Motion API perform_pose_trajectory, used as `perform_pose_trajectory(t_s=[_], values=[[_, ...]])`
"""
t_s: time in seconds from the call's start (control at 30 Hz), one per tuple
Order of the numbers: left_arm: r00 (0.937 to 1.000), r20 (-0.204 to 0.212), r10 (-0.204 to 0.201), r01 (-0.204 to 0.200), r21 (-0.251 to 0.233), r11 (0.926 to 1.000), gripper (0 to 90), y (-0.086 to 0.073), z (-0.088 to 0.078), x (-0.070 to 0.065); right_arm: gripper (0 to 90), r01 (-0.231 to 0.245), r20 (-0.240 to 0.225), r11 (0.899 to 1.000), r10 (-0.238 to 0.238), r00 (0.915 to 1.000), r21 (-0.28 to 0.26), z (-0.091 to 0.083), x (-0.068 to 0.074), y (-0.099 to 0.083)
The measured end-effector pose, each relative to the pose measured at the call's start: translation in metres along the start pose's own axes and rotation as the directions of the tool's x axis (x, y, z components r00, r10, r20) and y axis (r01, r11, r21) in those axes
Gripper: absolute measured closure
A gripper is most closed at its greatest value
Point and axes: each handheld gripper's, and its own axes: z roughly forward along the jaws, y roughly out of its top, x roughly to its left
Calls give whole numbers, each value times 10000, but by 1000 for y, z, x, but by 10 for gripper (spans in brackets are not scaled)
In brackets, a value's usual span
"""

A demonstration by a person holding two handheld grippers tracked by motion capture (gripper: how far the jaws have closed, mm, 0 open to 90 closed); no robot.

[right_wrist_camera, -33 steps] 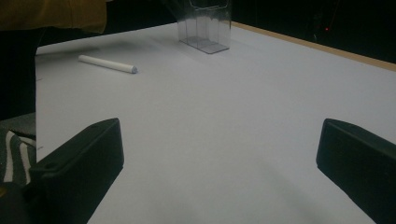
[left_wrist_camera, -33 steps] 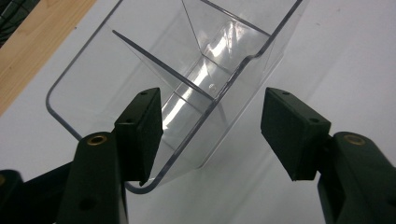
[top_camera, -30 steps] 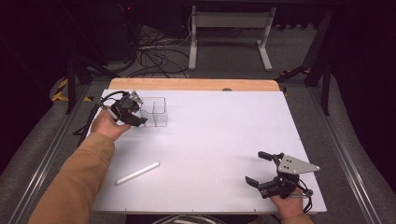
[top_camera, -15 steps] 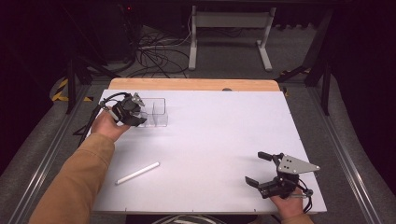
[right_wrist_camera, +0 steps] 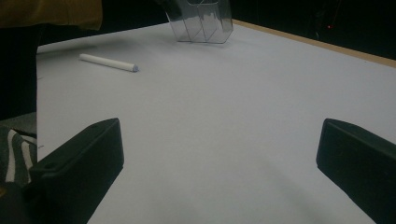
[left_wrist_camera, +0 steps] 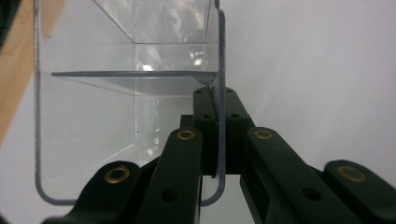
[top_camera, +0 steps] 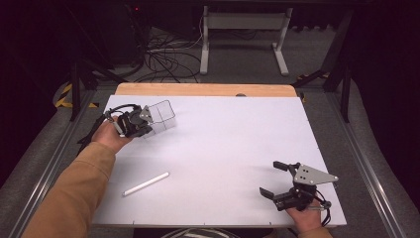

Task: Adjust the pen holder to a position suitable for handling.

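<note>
Clear divided plastic box sits tilted at the table's far-left corner, near the wooden back edge; left gripper is clamped on one thin side wall, jaws pinching it, probably to lift or tip it; white stick lies well apart, front-left; right gripper rests front-right, jaws spread wide, holding nothing; white table bare between them, plenty of room to move

One clear plastic box with an inner divider is on the white table. There is one white stick, and two grippers: the left gripper and the right gripper.
</note>
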Motion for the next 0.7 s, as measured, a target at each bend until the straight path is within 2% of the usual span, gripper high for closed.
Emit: perform_pose_trajectory(t_s=[0.03, 0.17, 0.23, 0.3, 0.43, 0.53, 0.57, 0.6, 0.63, 0.67, 0.7], values=[[9998, 175, -78, 79, -95, 9999, 882, 0, -1, 0, 14, -3, -2, 10000, 3, 10000, 0, 0, 0, 0], [9996, 290, 39, -34, -173, 9998, 882, 3, -2, -4, 14, -40, 9, 10000, 40, 10000, -17, 0, 0, 0], [9989, 461, 117, -93, -528, 9986, 882, 8, -8, -7, 14, -42, 12, 10000, 42, 10000, -12, 0, 0, 0], [9986, 500, 161, -129, -628, 9979, 882, 11, -11, -9, 14, -38, 10, 10000, 38, 10000, -12, 0, 0, 0], [9965, 654, 521, -447, -1091, 9930, 882, 23, -26, -17, 14, -46, -1, 10000, 46, 10000, -28, 0, 0, 0], [9937, 749, 834, -719, -1447, 9869, 882, 31, -35, -24, 14, -46, -7, 10000, 46, 10000, -38, 0, 0, 0], [9908, 905, 1003, -842, -1672, 9823, 882, 38, -40, -29, 14, -61, -41, 10000, 61, 10000, -41, 0, 0, 0], [9908, 905, 1003, -842, -1672, 9823, 882, 38, -40, -29, 14, -61, -41, 10000, 61, 10000, -41, 0, 0, 0], [9864, 1077, 1240, -1028, -1840, 9775, 882, 44, -44, -35, 14, -50, -53, 10000, 50, 10000, -47, -1, 0, 0], [9864, 1077, 1240, -1028, -1840, 9775, 882, 44, -44, -35, 14, -57, -55, 10000, 57, 10000, -48, -1, 0, 0], [9809, 1241, 1495, -1242, -1912, 9737, 882, 50, -46, -42, 14, -68, -47, 10000, 68, 10000, -45, -1, 0, 0]])
